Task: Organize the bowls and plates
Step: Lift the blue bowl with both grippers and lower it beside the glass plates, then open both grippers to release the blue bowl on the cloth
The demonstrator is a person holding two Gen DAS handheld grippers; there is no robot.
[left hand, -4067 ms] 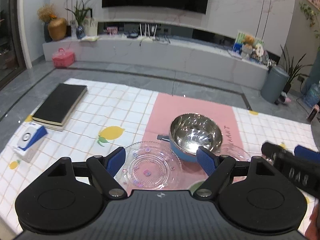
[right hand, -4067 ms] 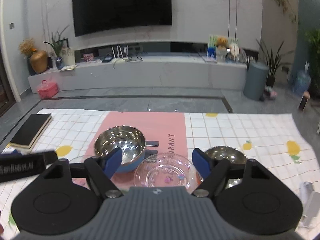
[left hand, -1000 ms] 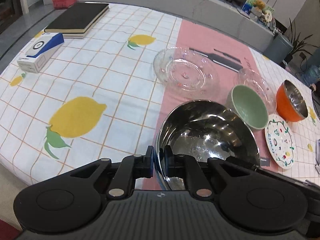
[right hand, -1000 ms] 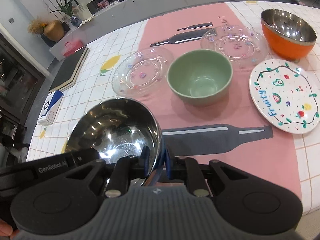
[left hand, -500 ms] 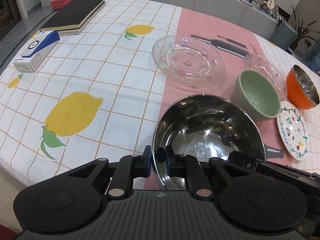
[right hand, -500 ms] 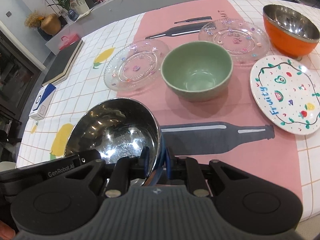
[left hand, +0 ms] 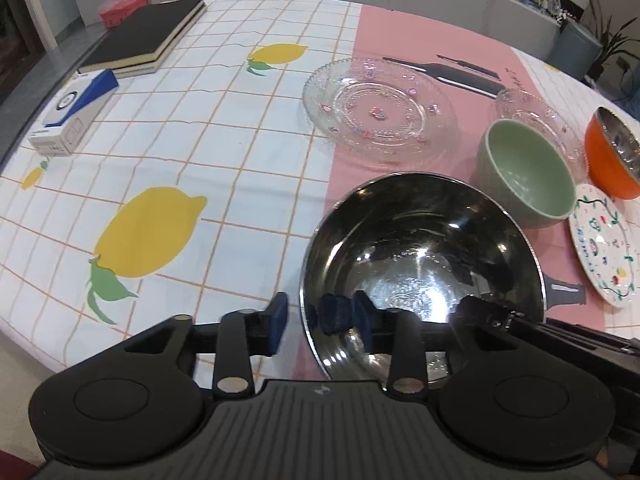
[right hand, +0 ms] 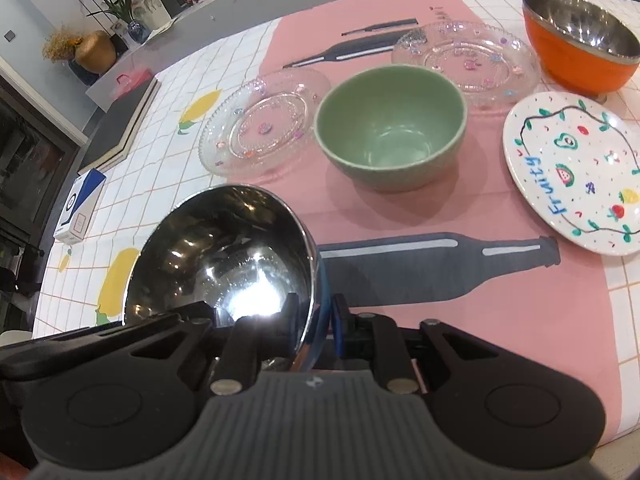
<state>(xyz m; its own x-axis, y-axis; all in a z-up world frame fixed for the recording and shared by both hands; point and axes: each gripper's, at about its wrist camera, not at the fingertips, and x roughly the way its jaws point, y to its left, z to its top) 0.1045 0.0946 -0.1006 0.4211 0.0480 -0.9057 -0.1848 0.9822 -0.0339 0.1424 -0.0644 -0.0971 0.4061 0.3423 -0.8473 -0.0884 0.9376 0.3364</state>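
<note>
Shiny round steel bowl with blue outer wall sits near the table's front edge on the pink strip of the cloth. Left gripper has just been opening; its jaws straddle the near rim, pads clear. Right gripper pinches the rim. Judged light, rigid, slick: grip the thin rim squarely.

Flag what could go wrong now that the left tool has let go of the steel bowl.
1. The steel bowl hangs on the right tool alone, pinched at one rim; it may tilt or slip.
2. The left tool, jaws just opened, straddles the near rim; pulling away could snag it.
3. The green bowl sits close beyond; a swing could hit it.
</note>
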